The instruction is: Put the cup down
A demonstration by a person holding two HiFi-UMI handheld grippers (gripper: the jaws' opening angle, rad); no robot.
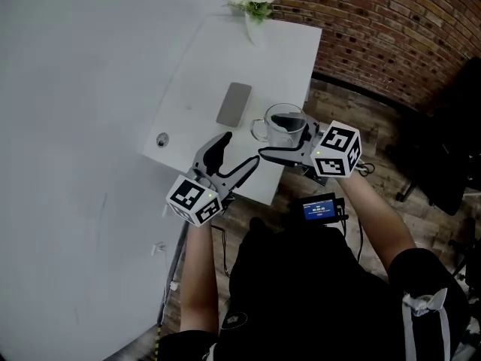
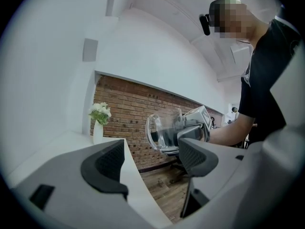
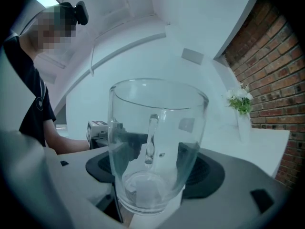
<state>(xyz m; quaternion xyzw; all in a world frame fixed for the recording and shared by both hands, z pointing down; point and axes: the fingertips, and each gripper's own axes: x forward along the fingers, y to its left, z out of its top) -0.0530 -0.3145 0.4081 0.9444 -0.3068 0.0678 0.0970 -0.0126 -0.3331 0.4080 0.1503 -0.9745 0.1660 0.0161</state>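
Right gripper [image 1: 284, 143] clamped on the glass cup [image 1: 284, 126], keeping it upright at the table [image 1: 255, 59] edge for setting down — left gripper [image 1: 237, 155] gapes empty, aside.

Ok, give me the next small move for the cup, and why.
Probably ease the right gripper inward over the table before lowering: it's shut on the upright glass cup, which seems to hang right at the table's near edge.

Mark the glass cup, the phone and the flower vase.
glass cup [image 3: 159, 128]: right gripper view, on its clear side wall.
phone [image 1: 234, 104]: head view, middle of its flat face.
flower vase [image 2: 97, 132]: left gripper view, on its white body.
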